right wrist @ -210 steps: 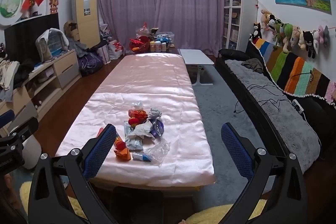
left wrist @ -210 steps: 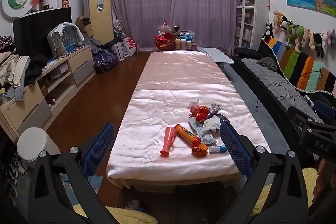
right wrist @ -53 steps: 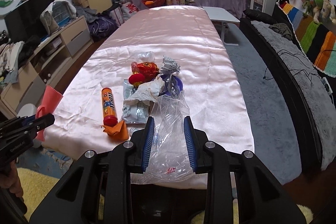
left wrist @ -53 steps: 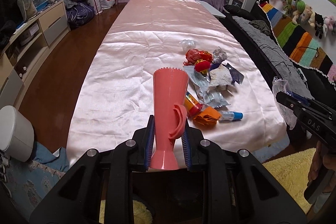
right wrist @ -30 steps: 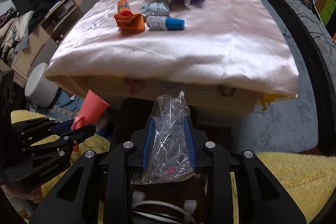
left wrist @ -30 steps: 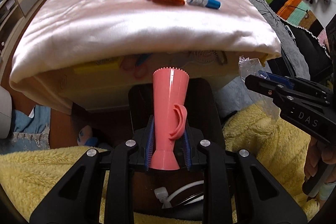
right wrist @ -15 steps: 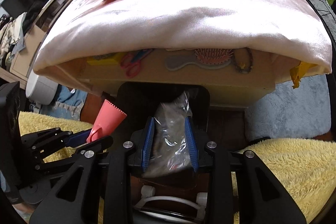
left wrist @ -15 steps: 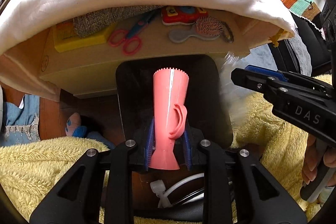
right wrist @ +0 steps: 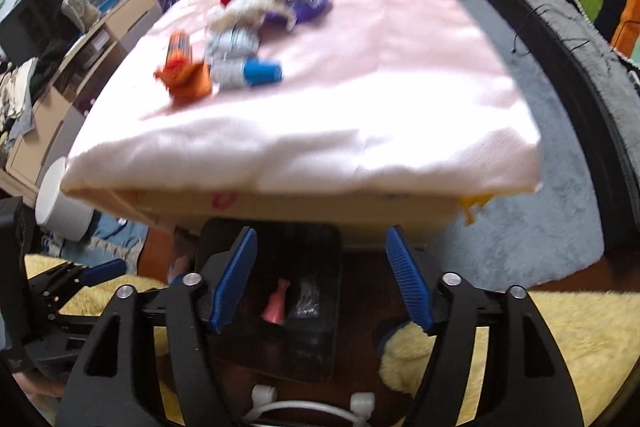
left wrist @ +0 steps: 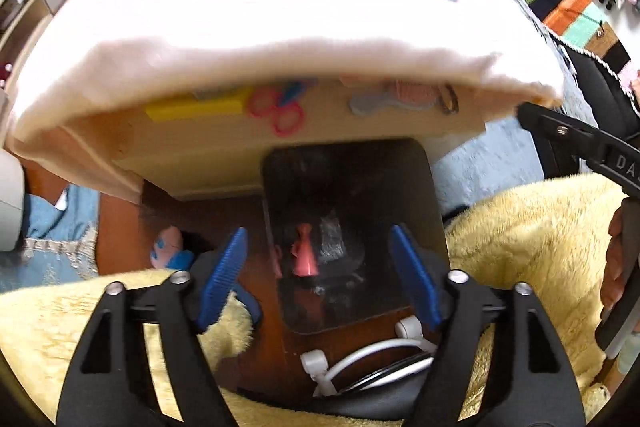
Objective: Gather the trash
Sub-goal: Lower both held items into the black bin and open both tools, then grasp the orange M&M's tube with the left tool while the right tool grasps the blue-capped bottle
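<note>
A black trash bin (left wrist: 424,187) stands on the floor under the near end of the pink-covered table (left wrist: 240,19). A pink plastic cup (left wrist: 303,255) and a clear plastic bag (left wrist: 333,235) lie inside it; both also show in the right wrist view, the cup (right wrist: 275,303) and the bag (right wrist: 306,297). My left gripper (left wrist: 318,277) is open and empty above the bin. My right gripper (right wrist: 320,277) is open and empty above the bin (right wrist: 332,343). On the table lie an orange wrapper (right wrist: 185,79), a blue-capped tube (right wrist: 248,71) and more crumpled trash (right wrist: 276,3).
Yellow fluffy rugs (left wrist: 520,251) flank the bin. A white round bin (right wrist: 62,207) stands on the floor at left. A low cabinet (right wrist: 80,59) lines the left wall, a dark sofa (right wrist: 560,27) the right. Scissors (left wrist: 280,111) and a brush (left wrist: 384,99) lie under the tabletop.
Both grippers have opened. The pink cup and the plastic bag have dropped into the black bin. Both views now tilt up toward the tabletop.
</note>
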`<state>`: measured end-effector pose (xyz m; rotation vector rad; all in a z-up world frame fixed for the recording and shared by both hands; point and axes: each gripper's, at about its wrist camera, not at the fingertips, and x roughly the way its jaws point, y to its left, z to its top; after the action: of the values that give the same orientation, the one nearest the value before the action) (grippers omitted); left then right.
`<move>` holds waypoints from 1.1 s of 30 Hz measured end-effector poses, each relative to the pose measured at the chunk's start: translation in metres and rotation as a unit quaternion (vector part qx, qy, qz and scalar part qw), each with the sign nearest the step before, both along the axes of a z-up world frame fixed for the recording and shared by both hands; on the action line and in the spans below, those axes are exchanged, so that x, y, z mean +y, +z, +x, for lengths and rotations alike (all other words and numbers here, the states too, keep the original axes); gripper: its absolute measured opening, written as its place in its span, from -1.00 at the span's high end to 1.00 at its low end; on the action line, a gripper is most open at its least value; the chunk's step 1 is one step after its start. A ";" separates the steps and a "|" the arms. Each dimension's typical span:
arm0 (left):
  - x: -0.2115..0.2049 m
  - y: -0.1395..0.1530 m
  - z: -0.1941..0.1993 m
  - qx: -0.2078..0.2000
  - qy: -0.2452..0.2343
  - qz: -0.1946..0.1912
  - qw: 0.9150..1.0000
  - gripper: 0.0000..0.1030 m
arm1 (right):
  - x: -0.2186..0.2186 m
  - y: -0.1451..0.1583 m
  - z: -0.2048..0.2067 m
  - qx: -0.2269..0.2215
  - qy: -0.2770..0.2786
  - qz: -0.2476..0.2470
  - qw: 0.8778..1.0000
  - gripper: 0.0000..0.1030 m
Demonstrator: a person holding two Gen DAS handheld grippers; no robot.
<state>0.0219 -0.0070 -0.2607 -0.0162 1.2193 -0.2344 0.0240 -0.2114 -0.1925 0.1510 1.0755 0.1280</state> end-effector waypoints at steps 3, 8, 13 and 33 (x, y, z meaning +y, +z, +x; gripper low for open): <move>0.011 0.026 0.004 -0.029 0.016 -0.001 0.999 -0.58 | -0.008 0.016 0.004 -0.024 0.000 -0.005 1.000 -0.41; 0.018 0.068 0.020 -0.077 0.033 0.008 0.996 -0.65 | -0.007 0.034 0.024 -0.046 0.022 -0.006 0.999 -0.41; 0.022 0.095 0.046 -0.107 0.045 0.019 0.993 -0.65 | 0.014 0.042 0.039 -0.066 0.068 -0.018 0.995 -0.39; -0.008 0.080 0.175 -0.085 0.044 0.014 0.995 -0.44 | 0.052 0.009 0.108 -0.049 0.142 -0.028 0.988 -0.11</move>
<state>0.1970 -0.0147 -0.1808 -0.0249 1.0501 -0.1378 0.1323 -0.1594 -0.1835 -0.0592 0.9973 0.3577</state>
